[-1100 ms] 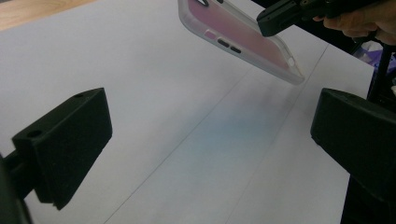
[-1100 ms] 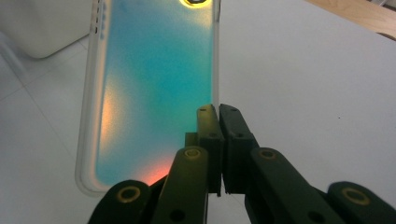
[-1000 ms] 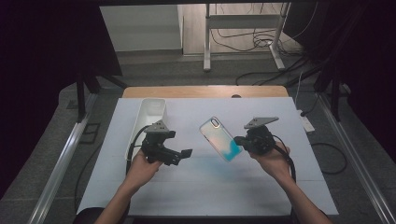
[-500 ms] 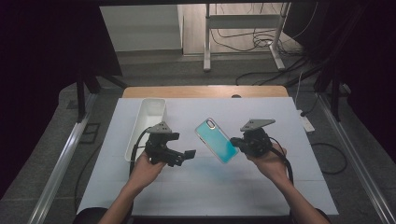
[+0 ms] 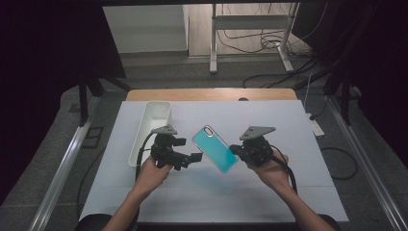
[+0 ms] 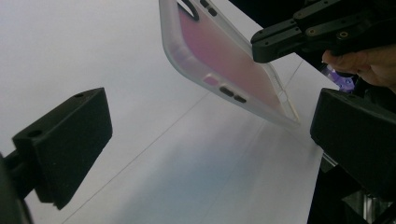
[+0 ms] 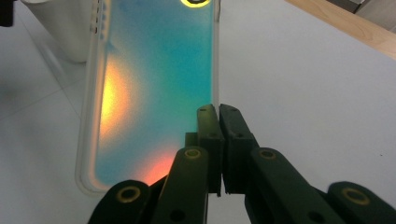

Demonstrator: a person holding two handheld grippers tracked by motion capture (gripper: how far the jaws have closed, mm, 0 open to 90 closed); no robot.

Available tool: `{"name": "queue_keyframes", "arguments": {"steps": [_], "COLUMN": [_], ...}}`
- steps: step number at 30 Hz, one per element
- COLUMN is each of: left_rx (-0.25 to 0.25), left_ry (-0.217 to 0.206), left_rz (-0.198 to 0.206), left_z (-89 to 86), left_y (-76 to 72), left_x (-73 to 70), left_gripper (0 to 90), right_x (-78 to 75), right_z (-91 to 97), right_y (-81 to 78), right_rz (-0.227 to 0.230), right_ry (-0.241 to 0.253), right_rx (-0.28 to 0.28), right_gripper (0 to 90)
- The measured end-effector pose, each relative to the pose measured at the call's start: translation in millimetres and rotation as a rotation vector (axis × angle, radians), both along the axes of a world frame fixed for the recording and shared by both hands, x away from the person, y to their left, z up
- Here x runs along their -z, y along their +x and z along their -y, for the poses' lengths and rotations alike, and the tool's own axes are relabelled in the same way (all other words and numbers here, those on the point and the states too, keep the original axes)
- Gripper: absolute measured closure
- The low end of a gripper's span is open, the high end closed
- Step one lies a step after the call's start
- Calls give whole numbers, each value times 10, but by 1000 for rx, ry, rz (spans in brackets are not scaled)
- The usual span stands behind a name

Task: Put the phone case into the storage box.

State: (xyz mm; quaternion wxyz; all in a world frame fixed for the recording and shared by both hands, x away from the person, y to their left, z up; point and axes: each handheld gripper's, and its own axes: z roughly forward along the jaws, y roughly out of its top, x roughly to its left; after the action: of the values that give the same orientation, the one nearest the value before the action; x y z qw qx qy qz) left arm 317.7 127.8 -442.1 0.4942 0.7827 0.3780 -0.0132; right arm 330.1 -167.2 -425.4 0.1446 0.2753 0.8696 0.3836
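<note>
Work in hand: passing a phone case (image 5: 215,148) between 2 sets of tongs above the desk (image 5: 298,192).
Right tongs (image 7: 217,114): pressed together on the case's long side edge, pinching it and holding it clear of the desk.
Left tongs (image 6: 210,140): spread wide, nothing between the jaws.
Key relation: the case hangs between the 2 hands, just ahead of the left tongs; its free long edge faces the open gap.
Long axis: runs diagonally, camera cutout toward the far-left, bottom end toward the person.
Nearer free hand: the left, I judge.
Look: translucent frosted rim, teal back with orange-pink glow, side button slots.
Nearby: white bin (image 5: 151,127), far-left.
</note>
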Motion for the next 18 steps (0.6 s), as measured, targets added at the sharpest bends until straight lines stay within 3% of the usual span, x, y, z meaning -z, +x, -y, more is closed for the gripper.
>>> {"name": "queue_keyframes", "arguments": {"steps": [8, 18], "left_rx": [-5, -2], "left_ry": [-14, -9], "left_rz": [-35, -44], "left_z": [17, 2], "left_y": [42, 65], "left_x": [14, 18], "left_gripper": [2, 2], "right_x": [-2, -7], "right_z": [-68, -183], "right_y": [-46, -147], "right_rz": [7, 27], "right_ry": [4, -7], "right_rx": [-20, -60], "right_gripper": [880, 880]}}
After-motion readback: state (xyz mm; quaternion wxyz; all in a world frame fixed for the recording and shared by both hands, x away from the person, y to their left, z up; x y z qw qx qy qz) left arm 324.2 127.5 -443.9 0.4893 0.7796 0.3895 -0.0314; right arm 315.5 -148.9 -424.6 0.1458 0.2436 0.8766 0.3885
